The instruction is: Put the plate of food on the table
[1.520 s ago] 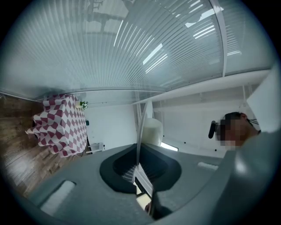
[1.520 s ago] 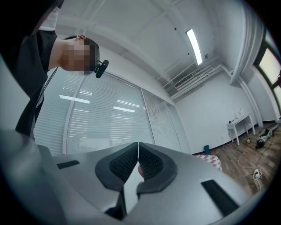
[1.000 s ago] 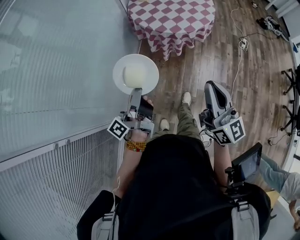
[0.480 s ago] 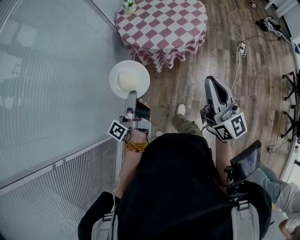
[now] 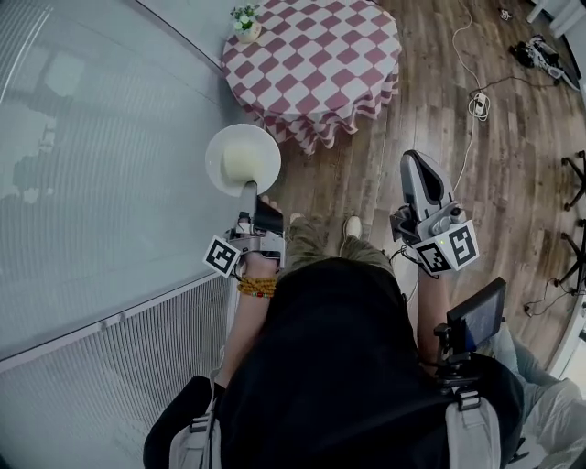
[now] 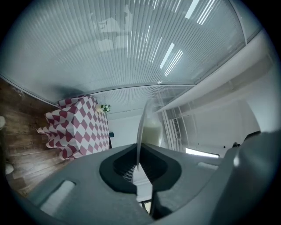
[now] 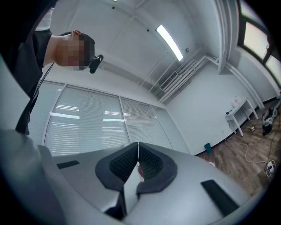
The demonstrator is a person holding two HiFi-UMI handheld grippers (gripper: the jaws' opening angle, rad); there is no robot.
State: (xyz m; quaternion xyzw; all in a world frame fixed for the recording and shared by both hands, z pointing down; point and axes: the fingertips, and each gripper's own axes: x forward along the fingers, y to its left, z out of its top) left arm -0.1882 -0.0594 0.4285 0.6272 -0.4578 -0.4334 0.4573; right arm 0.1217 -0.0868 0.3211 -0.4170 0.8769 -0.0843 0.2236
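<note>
Your left gripper (image 5: pixel 249 194) has its jaws clamped on the near rim of the white plate (image 5: pixel 220 167). In the left gripper view the rim stands edge-on in the narrow slot between the two dark pads of the left gripper (image 6: pixel 138 165), and the plate (image 6: pixel 141 127) rises straight up from them. A pale block of food (image 5: pixel 242 160) sits at the plate's middle, and that view shows it (image 6: pixel 152 133) just to the right of the rim.

You hold the plate in the air over the wooden floor (image 5: pixel 458 183), not on the table. It hangs just short of the near left edge of the round table (image 5: pixel 316 55), beside the hanging hem of the red-and-white checked cloth. A small potted plant (image 5: pixel 245 23) stands at the table's far left edge, and the rest of the cloth shows bare.

Your right gripper (image 5: pixel 414 169) is off to the right, well apart from the plate and over the floor. In the right gripper view, the jaws of the right gripper (image 7: pixel 138 162) are pressed together with nothing between them
</note>
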